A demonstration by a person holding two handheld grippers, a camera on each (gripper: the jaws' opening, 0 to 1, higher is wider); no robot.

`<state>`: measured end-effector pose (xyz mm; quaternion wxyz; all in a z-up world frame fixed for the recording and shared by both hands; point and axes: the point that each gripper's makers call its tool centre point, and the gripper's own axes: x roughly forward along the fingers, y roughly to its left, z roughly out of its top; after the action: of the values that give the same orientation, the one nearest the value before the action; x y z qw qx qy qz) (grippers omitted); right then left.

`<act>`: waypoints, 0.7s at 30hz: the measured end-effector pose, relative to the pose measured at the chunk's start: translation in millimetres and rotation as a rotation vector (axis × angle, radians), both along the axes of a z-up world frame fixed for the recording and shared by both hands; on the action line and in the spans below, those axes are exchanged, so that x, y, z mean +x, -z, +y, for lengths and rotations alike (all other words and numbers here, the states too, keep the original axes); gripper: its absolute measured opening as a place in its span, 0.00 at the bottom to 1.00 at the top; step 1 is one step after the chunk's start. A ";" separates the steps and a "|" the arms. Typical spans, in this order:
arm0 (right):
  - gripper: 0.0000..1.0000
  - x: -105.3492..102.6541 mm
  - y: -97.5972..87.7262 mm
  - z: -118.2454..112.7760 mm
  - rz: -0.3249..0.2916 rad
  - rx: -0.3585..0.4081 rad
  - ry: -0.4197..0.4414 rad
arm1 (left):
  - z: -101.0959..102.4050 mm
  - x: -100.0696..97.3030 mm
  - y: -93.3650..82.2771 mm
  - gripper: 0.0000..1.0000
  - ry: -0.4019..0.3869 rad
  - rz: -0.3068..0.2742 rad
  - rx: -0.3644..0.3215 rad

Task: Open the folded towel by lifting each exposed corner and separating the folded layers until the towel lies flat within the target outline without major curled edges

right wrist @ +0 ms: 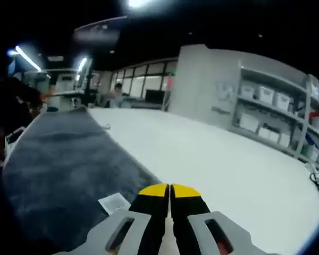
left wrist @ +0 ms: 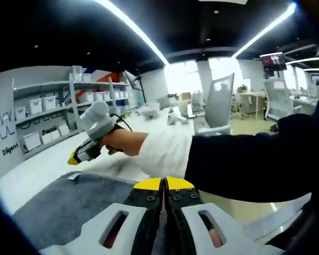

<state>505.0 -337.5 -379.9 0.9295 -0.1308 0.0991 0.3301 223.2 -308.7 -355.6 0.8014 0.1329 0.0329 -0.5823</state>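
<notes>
Left gripper (left wrist: 164,185) sat at bottom centre of the left gripper view, its 2 yellow-tipped jaws pressed together on nothing, with the grey towel (left wrist: 69,204) spread at lower left on the white table (left wrist: 42,159). Right gripper (right wrist: 169,190), bottom centre of its own view, was likewise closed and empty; the towel (right wrist: 64,159) filled that frame's left half, a small white tag (right wrist: 114,203) at its near edge. In the left gripper view, a hand (left wrist: 122,141) held the right gripper (left wrist: 82,152) at centre left.
</notes>
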 end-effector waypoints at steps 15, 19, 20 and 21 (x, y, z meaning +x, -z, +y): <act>0.00 -17.2 -16.0 5.1 -0.002 -0.018 -0.003 | 100.2 27.3 -28.4 0.01 -0.083 0.127 -0.072; 0.00 -26.7 -21.7 0.0 0.044 -0.060 0.068 | 135.6 48.7 -33.0 0.01 -0.129 0.093 -0.031; 0.00 -28.3 -21.3 -1.2 0.061 -0.079 0.087 | 144.3 55.5 -34.5 0.01 -0.141 0.096 -0.029; 0.00 -29.8 -21.1 -1.5 0.079 -0.089 0.099 | 152.9 62.3 -36.7 0.01 -0.159 0.097 -0.035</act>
<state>475.2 -339.1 -358.8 0.9334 -0.1537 0.1564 0.2840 285.5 -155.8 -318.8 0.8448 0.0877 0.0718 -0.5230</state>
